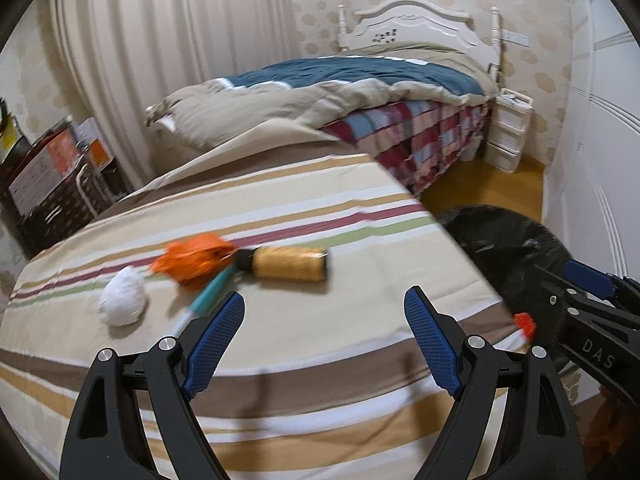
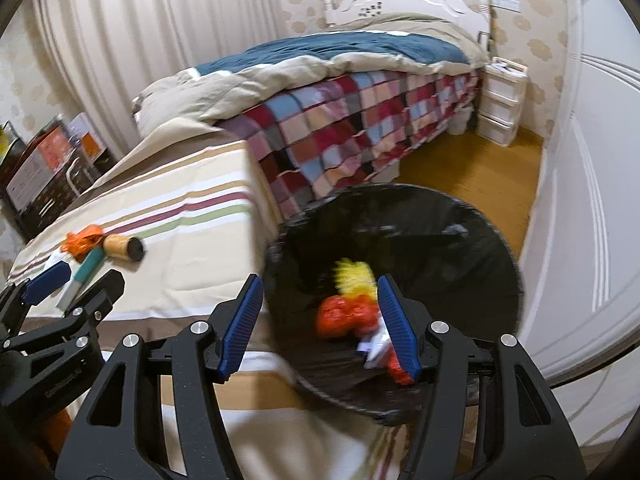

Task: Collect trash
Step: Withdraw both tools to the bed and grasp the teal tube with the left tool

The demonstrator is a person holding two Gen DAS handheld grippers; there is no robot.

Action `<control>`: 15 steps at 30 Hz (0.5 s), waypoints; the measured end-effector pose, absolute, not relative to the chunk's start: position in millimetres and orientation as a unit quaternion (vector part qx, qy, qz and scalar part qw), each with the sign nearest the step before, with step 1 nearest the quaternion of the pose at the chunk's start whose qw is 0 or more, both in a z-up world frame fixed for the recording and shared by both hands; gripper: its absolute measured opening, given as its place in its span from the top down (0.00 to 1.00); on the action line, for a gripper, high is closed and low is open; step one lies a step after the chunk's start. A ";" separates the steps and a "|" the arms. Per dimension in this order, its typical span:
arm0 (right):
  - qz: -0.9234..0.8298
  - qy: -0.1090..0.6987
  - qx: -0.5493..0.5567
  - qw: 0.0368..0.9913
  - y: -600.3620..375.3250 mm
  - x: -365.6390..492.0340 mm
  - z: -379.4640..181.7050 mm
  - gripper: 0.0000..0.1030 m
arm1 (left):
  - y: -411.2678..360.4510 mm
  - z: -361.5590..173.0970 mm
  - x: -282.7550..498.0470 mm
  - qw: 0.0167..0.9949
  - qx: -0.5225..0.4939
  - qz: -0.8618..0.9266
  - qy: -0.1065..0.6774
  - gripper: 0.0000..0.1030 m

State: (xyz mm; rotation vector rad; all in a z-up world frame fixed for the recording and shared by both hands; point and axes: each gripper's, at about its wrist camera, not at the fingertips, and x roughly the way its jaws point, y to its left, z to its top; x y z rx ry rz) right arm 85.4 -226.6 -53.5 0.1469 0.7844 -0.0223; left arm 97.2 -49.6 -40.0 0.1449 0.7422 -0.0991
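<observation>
With my right gripper (image 2: 320, 326) spread empty over the bin (image 2: 440, 216), I'd steer the wide-open left gripper (image 1: 324, 334) squarely around the orange wad (image 1: 196, 258) beside the yellow roll (image 1: 288, 264).

Each black claw (image 1: 324, 308) carries blue ribbed pads (image 1: 212, 344) and silver screws.

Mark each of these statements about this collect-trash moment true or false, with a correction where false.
1. A white crumpled wad lies on the striped cover. True.
2. The bin has a white liner. False: the liner is black.
3. The left gripper grips the tan roll. False: it is open and empty, short of the roll.
4. Orange trash already lies inside the bin. True.
5. The right gripper is over the bin. True.
</observation>
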 end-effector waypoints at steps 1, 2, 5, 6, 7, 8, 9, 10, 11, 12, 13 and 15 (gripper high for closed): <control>-0.005 0.383 0.068 0.921 -220.2 86.0 -53.8 0.43 | -44.1 -40.8 96.8 0.928 0.069 -0.044 0.364 0.21; 0.001 0.385 0.065 0.921 -212.9 87.0 -54.2 0.43 | -36.6 -41.8 96.6 0.927 0.068 -0.037 0.367 0.21; 0.019 0.390 0.053 0.919 -193.3 90.1 -56.1 0.43 | -20.2 -43.5 98.2 0.926 0.063 -0.022 0.372 0.21; 0.024 0.392 0.049 0.918 -187.3 91.1 -56.8 0.43 | -16.2 -44.1 98.6 0.925 0.062 -0.017 0.375 0.21; 0.029 0.394 0.045 0.917 -181.1 92.6 -57.4 0.43 | -11.1 -45.2 99.8 0.924 0.060 -0.012 0.377 0.21; 0.035 0.396 0.040 0.917 -174.6 94.0 -57.9 0.43 | -5.8 -46.5 101.7 0.923 0.058 -0.008 0.381 0.21; 0.041 0.398 0.036 0.916 -168.3 96.1 -58.1 0.43 | -0.5 -48.3 103.6 0.921 0.058 -0.002 0.385 0.21; 0.045 0.400 0.032 0.915 -162.6 98.7 -58.1 0.43 | 3.3 -49.9 105.4 0.920 0.058 0.002 0.388 0.21; 0.048 0.401 0.029 0.914 -159.1 99.7 -58.3 0.43 | 7.8 -51.5 107.3 0.919 0.058 0.008 0.391 0.21; 0.052 0.403 0.026 0.914 -154.1 101.9 -58.6 0.43 | 12.0 -53.1 109.5 0.917 0.058 0.012 0.395 0.23; 0.054 0.404 0.025 0.913 -151.0 103.5 -58.8 0.43 | 14.7 -54.3 111.1 0.915 0.058 0.014 0.398 0.25; 0.061 0.409 0.021 0.910 -142.8 108.9 -59.9 0.43 | 19.7 -58.0 116.1 0.910 0.056 0.016 0.410 0.31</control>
